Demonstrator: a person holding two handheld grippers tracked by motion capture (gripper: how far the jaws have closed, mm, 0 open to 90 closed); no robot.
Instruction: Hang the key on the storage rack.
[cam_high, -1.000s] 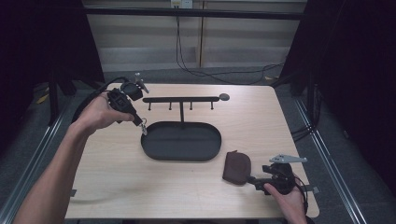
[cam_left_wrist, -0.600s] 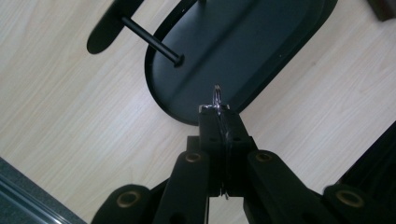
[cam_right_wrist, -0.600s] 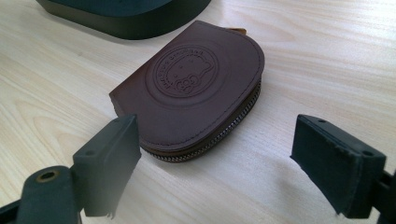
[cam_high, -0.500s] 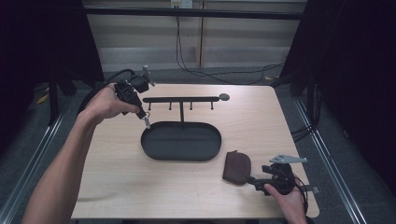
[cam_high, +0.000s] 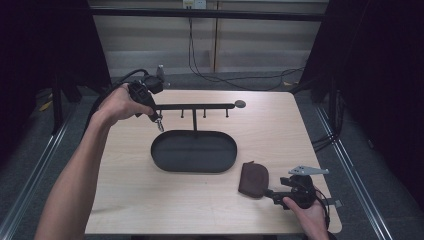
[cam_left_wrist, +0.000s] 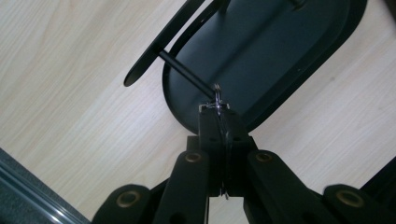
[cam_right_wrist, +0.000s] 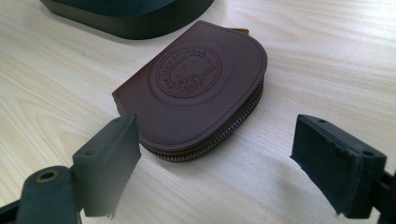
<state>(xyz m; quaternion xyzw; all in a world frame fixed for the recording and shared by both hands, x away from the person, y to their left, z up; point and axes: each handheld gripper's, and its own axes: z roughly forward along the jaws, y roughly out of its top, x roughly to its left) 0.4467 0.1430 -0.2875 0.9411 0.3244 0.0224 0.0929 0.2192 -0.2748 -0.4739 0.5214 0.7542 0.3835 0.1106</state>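
Left gripper (cam_left_wrist: 219, 109) pinched shut on a key ring (cam_left_wrist: 217, 95) for hooking onto the rack (cam_high: 192, 106); right gripper (cam_right_wrist: 219, 158) gaping before the coin pouch (cam_right_wrist: 194, 88).

Your high view is dim and soft, its edges falling into black, while the counter (cam_high: 210, 200) catches even overhead light. Your own jaws blur close up, and the pouch (cam_right_wrist: 196, 88) shows sharp.

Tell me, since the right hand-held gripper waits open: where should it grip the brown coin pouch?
Judging by its pose, grip the pouch across its thin straight edge nearest the right hand-held gripper. It lies flat, so come in low along the table, one jaw under, one over.
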